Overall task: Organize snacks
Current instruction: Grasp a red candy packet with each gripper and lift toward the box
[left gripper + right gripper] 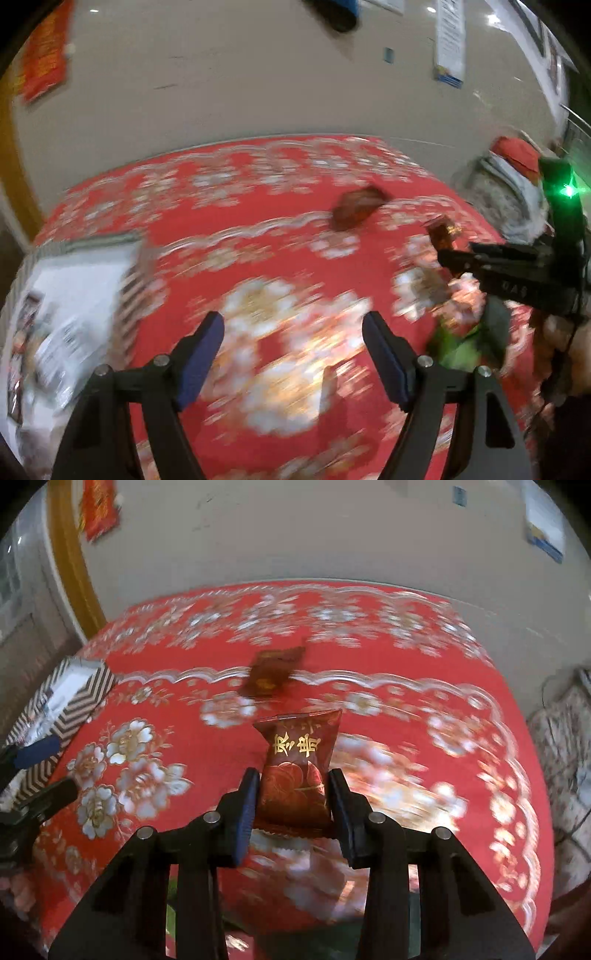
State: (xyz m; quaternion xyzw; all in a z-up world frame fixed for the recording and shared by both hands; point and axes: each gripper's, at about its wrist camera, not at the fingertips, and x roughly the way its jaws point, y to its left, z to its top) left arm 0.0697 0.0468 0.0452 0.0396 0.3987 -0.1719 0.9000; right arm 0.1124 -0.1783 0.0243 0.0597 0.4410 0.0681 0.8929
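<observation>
Left wrist view motion-smeared; far packet (357, 207) print unreadable; box (79, 291) contents perhaps wrappers, cut off.

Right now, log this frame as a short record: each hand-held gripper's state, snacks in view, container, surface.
right hand-held gripper: shut on a dark red snack packet, held above the cloth
left hand-held gripper: open, nothing between its fingers
loose snack: another dark red packet lying on the cloth, farther back, blurred
box: zigzag-patterned, at the table's left edge; contents too blurred to name
surface: red floral tablecloth
image quality: motion blur in both views
</observation>
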